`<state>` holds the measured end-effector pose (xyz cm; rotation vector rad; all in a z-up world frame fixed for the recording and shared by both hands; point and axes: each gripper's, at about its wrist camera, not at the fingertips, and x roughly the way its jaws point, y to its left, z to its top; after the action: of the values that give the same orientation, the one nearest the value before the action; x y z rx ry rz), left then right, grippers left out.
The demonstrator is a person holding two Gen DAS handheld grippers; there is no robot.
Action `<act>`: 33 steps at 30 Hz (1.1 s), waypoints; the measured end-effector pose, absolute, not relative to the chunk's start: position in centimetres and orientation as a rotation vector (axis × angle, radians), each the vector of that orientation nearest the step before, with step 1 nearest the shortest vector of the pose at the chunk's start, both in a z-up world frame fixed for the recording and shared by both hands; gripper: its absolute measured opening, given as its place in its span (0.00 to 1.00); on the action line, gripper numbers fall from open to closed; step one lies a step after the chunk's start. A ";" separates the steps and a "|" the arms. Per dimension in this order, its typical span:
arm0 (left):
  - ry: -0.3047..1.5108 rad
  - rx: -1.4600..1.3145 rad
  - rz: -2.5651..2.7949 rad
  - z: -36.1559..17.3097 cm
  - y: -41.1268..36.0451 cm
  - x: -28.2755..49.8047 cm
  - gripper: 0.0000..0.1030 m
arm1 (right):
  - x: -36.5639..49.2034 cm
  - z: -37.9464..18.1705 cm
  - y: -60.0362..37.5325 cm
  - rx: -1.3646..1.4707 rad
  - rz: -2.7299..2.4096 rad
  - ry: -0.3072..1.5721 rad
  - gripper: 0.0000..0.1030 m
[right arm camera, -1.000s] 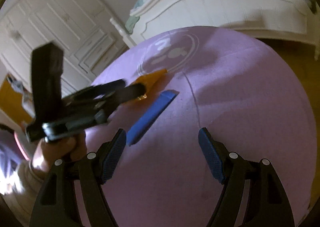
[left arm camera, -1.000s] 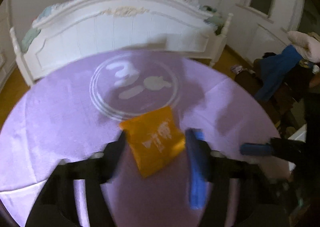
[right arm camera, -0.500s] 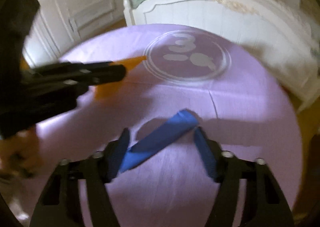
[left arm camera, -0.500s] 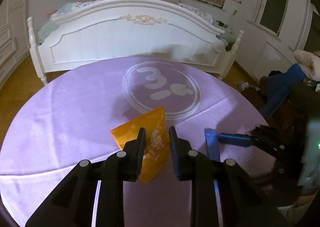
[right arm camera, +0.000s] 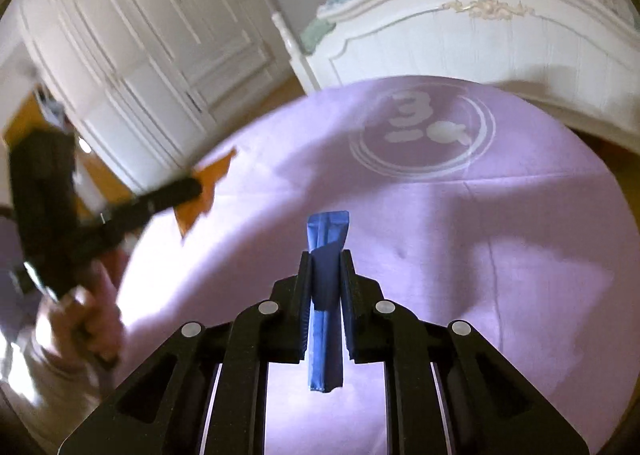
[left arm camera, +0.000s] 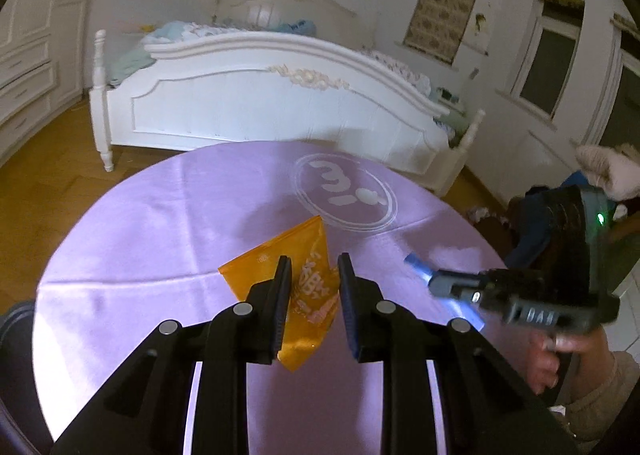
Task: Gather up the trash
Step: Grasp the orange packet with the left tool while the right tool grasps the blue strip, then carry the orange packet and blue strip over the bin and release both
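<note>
Gripping an orange bag (left arm camera: pixel 310 287), the left gripper (left arm camera: pixel 311 275) has its two black fingers (left arm camera: pixel 280 295) pressed on the bag's sides, so the bag stands on edge between them, one corner pointing away toward the far edge of the table (left arm camera: pixel 160 223) and the lower end hanging below the fingers. The bag looks lifted off the purple cloth, though the left wrist view does not settle that. In the right wrist view the same bag (right arm camera: pixel 208 191) shows past the table's left edge, blurred, clamped in the left gripper (right arm camera: pixel 192 189), with the left hand (right arm camera: pixel 86 307) under it.

The right gripper (right arm camera: pixel 325 267) is closed on a blue wrapper (right arm camera: pixel 326 255). The wrapper is long and narrow, runs lengthwise between the fingers (right arm camera: pixel 304 283), its flared far end sticking out ahead of the tips and its near end hanging back between the finger arms. It sits over the near middle of the table (right arm camera: pixel 520 255). From the left wrist view the wrapper (left arm camera: pixel 418 269) shows near the table's right edge, held in the right gripper (left arm camera: pixel 434 281), with the right hand (left arm camera: pixel 556 355) on the handle.

Farther out on the cloth, toward the far edge, is a white ring print (left arm camera: pixel 346 195) with a "3" inside it (right arm camera: pixel 422 137). Beyond the table stands a white bed (left arm camera: pixel 260 103) with a carved footboard (right arm camera: pixel 480 39), and off the far left a white wardrobe (right arm camera: pixel 140 55)
</note>
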<state>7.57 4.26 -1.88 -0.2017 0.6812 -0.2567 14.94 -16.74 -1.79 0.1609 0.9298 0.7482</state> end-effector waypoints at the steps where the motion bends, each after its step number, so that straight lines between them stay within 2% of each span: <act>1: 0.673 -0.212 -0.251 -1.8 4.6 7.0 0.23 | 14.8 -1.3 -16.6 0.169 0.757 0.924 0.14; 8: 0.600 -0.306 -0.158 -0.9 10.1 1.4 0.23 | 12.7 1.8 -11.9 0.155 0.852 0.886 0.14; 17: 0.530 -0.410 0.030 -1.3 19.4 -5.5 0.23 | 9.8 3.3 -0.2 0.025 1.028 0.907 0.14; 33: 0.554 -0.550 0.190 -6.0 28.0 -10.0 0.23 | 7.1 -0.7 17.9 -0.147 1.164 1.018 0.14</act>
<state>-10.04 27.97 -6.03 -0.5502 0.5539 0.1901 7.10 17.93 -0.70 -0.1466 1.0180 1.1642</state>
